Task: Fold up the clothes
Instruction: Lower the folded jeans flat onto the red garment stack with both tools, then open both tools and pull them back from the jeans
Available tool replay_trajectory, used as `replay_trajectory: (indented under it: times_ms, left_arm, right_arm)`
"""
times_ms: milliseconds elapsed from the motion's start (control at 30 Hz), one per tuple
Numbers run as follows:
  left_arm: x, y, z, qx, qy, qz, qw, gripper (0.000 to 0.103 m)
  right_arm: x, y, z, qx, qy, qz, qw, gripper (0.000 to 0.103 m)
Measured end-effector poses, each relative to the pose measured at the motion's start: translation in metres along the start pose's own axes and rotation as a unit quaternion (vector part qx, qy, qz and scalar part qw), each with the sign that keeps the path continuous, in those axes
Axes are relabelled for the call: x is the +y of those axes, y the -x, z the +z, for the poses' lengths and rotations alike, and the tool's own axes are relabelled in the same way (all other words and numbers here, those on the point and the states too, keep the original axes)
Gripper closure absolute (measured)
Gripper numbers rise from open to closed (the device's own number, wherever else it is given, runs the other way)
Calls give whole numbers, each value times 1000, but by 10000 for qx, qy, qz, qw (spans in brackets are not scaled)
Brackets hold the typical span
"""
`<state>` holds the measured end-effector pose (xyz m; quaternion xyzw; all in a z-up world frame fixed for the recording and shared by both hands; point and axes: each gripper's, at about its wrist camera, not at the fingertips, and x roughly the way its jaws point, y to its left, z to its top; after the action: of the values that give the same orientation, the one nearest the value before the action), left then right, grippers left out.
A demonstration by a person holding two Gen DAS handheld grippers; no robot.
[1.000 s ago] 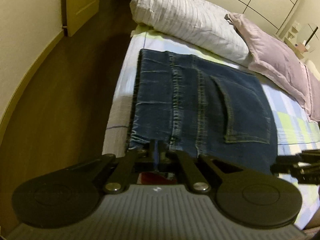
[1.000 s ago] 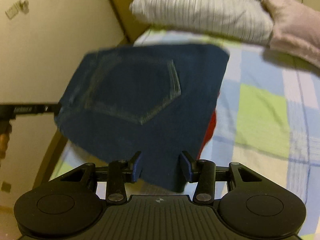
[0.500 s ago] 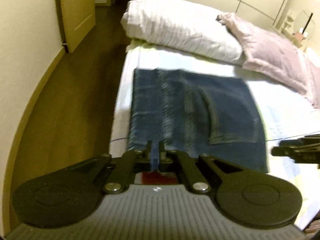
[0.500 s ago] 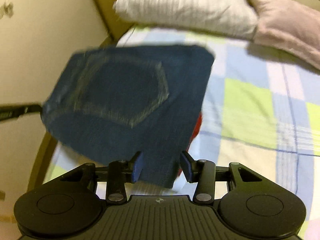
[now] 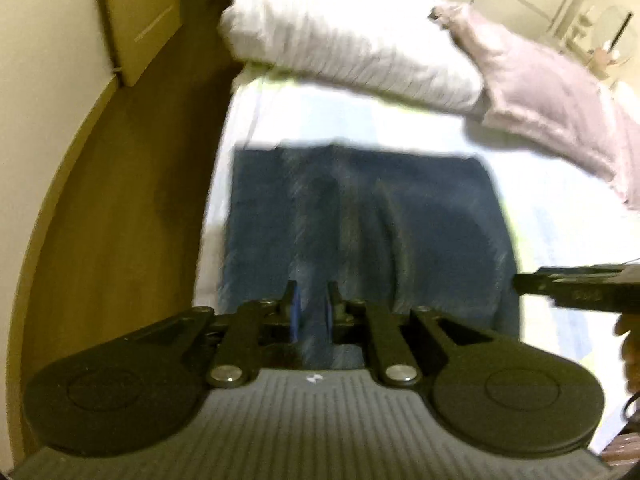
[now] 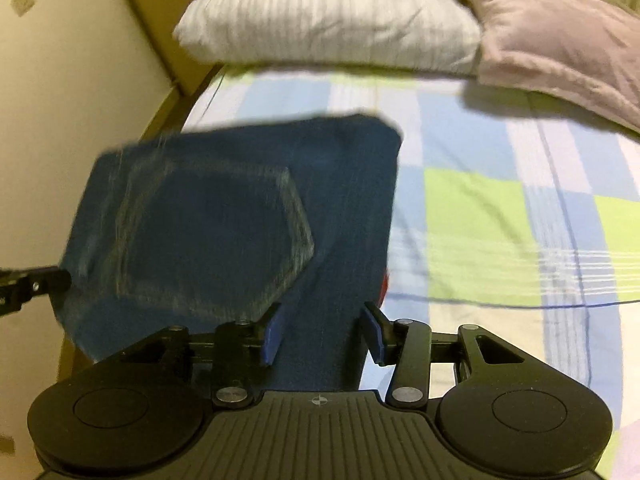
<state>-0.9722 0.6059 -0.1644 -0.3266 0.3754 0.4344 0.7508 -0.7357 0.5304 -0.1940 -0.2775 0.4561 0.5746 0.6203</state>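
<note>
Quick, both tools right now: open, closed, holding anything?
Left tool: opening, a gap shows between its pads, the jeans no longer pinched.
Right tool: open, the jeans' edge lies between its pads, not pressed.

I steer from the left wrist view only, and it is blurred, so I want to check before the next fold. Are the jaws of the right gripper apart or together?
Observer: Apart. In the right wrist view the right gripper has its jaws wide, and denim of the jeans shows between them.
Operator: Does something lie under the jeans?
Observer: Yes, a red thing peeks out at their right edge in that view. What it is, I cannot tell.
Operator: Which side of the jeans faces up?
Observer: The back. A stitched back pocket is on top.
</note>
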Motion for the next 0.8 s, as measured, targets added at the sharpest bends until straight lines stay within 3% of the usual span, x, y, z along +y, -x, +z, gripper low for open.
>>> replay_trajectory:
  times_ms: [167, 300, 367, 567, 700, 800]
  left_arm:
    - [-28, -28, 36, 87, -448, -347, 9984, 94]
    - [-39, -78, 29, 625, -836, 46, 9945, 97]
    - [-32, -87, 21, 519, -694, 81, 9962, 98]
    - [-39, -78, 24, 570, -702, 217, 9957, 99]
    - [-26, -46, 12, 516, -291, 306, 9978, 98]
    - [-20, -38, -4, 568, -32, 467, 9973, 97]
  right_arm:
    - [9, -9, 31, 153, -296, -38, 9994, 57]
    - [16, -33, 34, 318, -309, -47, 9990, 57]
    - [18, -48, 32, 400, -194, -88, 9990, 57]
    - [18, -51, 36, 445, -135, -112, 9989, 57]
    - [21, -21, 29, 174, -162, 127, 9996, 57]
    - [30, -22, 13, 374, 66, 206, 9991, 57]
